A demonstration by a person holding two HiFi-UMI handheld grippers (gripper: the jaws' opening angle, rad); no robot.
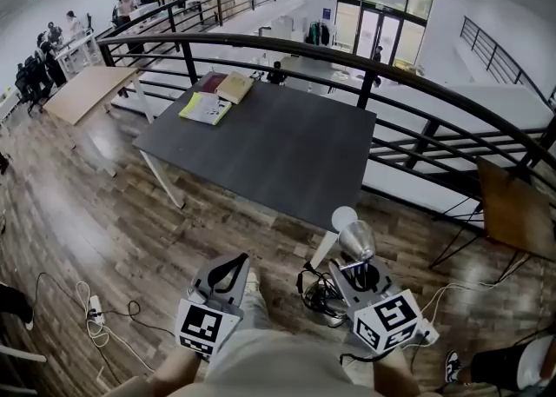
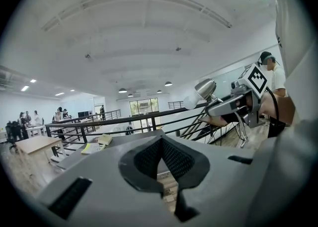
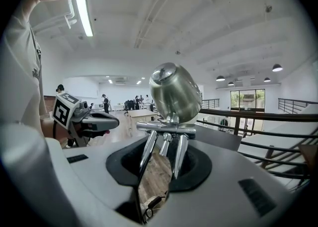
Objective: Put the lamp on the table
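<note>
The lamp (image 1: 354, 237) has a silver metal shade, a white bulb and thin metal legs. My right gripper (image 1: 359, 268) is shut on those legs and holds the lamp in the air, just short of the near right corner of the dark grey table (image 1: 269, 143). In the right gripper view the lamp (image 3: 174, 92) stands up out of my right gripper (image 3: 164, 157), its shade tilted. My left gripper (image 1: 233, 265) is shut and empty, level with the right one, to its left. The left gripper view shows my left gripper (image 2: 160, 144) with its pads meeting, and the lamp (image 2: 204, 89) at upper right.
Books (image 1: 215, 98) lie on the table's far left corner. A black metal railing (image 1: 347, 49) curves behind and to the right of the table. Cables (image 1: 317, 293) and a power strip (image 1: 95, 308) lie on the wooden floor. Wooden tables stand at left (image 1: 87, 91) and right (image 1: 517, 208).
</note>
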